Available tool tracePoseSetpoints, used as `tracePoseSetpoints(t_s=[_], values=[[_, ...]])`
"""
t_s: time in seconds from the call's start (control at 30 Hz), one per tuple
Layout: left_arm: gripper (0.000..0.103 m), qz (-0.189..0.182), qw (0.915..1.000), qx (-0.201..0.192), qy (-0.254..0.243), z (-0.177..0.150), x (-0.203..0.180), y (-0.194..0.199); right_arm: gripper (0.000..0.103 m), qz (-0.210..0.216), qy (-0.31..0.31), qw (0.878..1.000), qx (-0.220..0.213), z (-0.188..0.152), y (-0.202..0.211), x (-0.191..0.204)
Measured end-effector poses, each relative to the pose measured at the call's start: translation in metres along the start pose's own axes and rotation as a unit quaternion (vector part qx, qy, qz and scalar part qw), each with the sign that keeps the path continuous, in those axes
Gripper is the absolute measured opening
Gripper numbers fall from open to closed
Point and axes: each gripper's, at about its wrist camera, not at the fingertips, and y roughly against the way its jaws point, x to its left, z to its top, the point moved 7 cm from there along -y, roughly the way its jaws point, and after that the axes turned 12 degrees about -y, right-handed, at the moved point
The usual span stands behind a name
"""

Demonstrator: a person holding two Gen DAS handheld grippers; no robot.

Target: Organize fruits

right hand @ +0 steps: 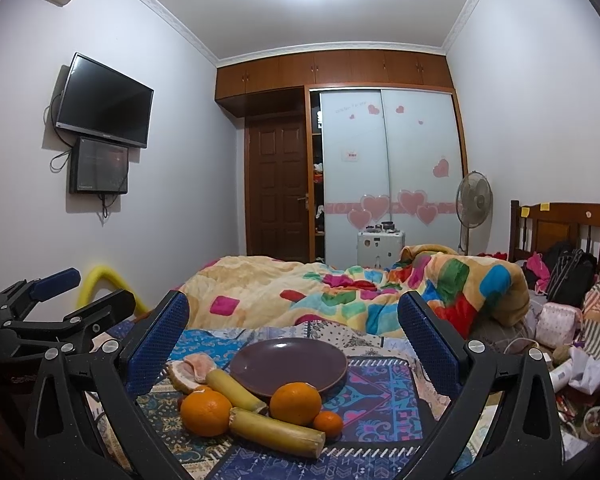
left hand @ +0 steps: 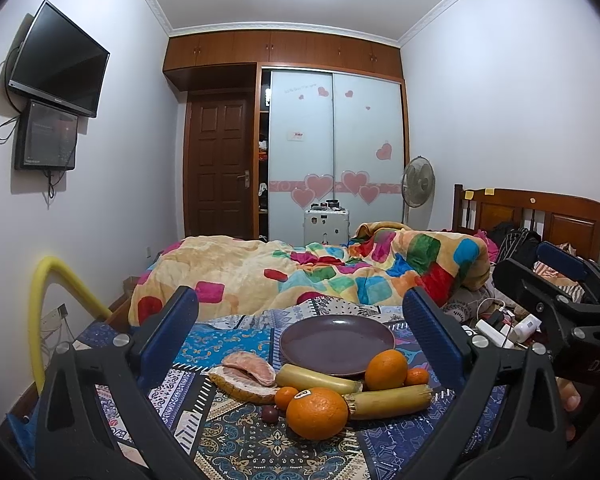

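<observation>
An empty purple plate (left hand: 336, 342) (right hand: 288, 366) lies on the patterned bedsheet. In front of it lie two large oranges (left hand: 318, 412) (right hand: 206, 412), the second (left hand: 386, 368) (right hand: 295, 402) by the rim, small tangerines (left hand: 417, 377) (right hand: 328, 423), two yellow sugarcane pieces (left hand: 390, 400) (right hand: 278, 432), pomelo segments (left hand: 246, 372) (right hand: 192, 368) and a small dark fruit (left hand: 270, 414). My left gripper (left hand: 300, 340) is open and empty, above the near fruit. My right gripper (right hand: 294, 344) is open and empty too, and shows at the right of the left wrist view (left hand: 556, 304).
A rumpled colourful blanket (left hand: 300, 276) (right hand: 360, 292) lies behind the plate. Chargers and cables (left hand: 500, 324) and clutter (right hand: 568, 344) sit to the right by the wooden headboard (right hand: 564, 228). A yellow foam tube (left hand: 56, 304) stands at the left bed edge.
</observation>
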Motion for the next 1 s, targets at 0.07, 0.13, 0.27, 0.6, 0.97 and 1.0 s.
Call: tracePoseSetpoints(t_s=[0.07,0.13,0.27,0.6,0.97,1.0], values=[[0.103,0.001,1.0000,-0.002,-0.001,0.0000,0.0004,0.0011,0.103,0.000,0.000,1.000,0.000,0.0003,0.0002,-0.0006],[0.103,0.002,1.0000,-0.004,-0.001,0.0003,0.0002,0.0021,0.103,0.000,0.000,1.000,0.000,0.0006,0.0006,-0.0006],[0.103,0.002,1.0000,-0.004,-0.002,0.0012,-0.0008,0.0032,0.103,0.000,-0.001,1.000,-0.001,0.0004,0.0006,-0.0002],[0.103,0.002,1.0000,-0.006,-0.001,0.0048,-0.0017,0.0068,0.103,0.005,0.002,1.000,-0.002,0.0025,0.0030,0.0059],[0.103,0.004,1.0000,-0.008,-0.001,0.0075,-0.0011,0.0090,0.103,0.008,-0.002,1.000,-0.002,0.0024,0.0021,0.0053],[0.103,0.004,1.0000,-0.008,-0.001,0.0085,-0.0010,0.0098,0.103,0.008,-0.002,1.000,-0.002,0.0021,0.0025,0.0054]])
